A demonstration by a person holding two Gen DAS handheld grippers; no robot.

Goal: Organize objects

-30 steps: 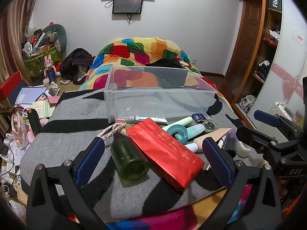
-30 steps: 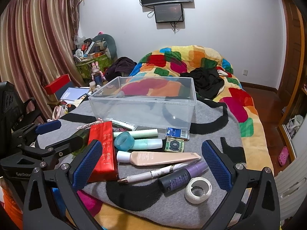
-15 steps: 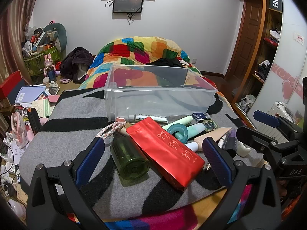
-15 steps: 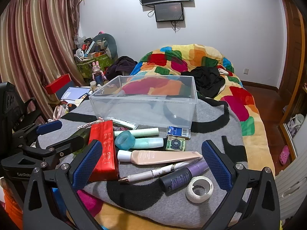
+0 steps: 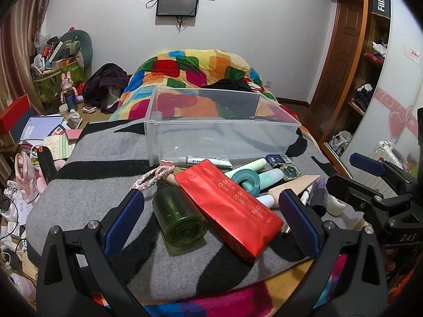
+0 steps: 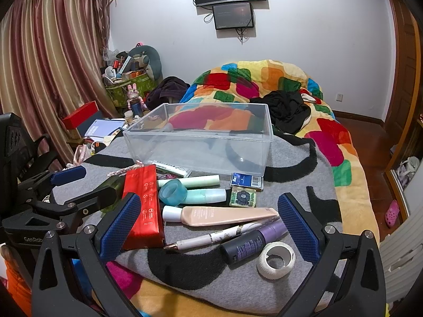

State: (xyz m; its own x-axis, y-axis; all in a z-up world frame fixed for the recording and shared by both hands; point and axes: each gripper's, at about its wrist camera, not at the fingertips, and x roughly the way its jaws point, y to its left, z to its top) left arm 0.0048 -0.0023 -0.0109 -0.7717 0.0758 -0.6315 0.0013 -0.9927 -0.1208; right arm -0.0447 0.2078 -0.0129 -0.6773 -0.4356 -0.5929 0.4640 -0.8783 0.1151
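An empty clear plastic bin (image 5: 222,134) (image 6: 201,142) stands on the grey and black blanket (image 5: 100,158). In front of it lie a red foil pouch (image 5: 227,206) (image 6: 144,203), a green jar (image 5: 178,218), a teal tape ring (image 6: 173,192), mint tubes (image 6: 193,181), a beige tube (image 6: 224,215), a white pen (image 6: 214,237), a purple bottle (image 6: 253,240) and a white tape roll (image 6: 276,256). My left gripper (image 5: 210,222) is open above the jar and pouch. My right gripper (image 6: 208,224) is open above the tubes and pen.
A blue card box (image 6: 247,179) and a small patterned tin (image 6: 243,196) lie by the bin. A colourful duvet (image 6: 264,87) with black clothes (image 6: 286,108) fills the bed behind. Cluttered floor and books (image 5: 39,129) lie left; shelves (image 5: 370,79) stand right.
Both grippers have shifted only slightly; the scene sits a touch lower in view. Nothing was taken hold of or moved.
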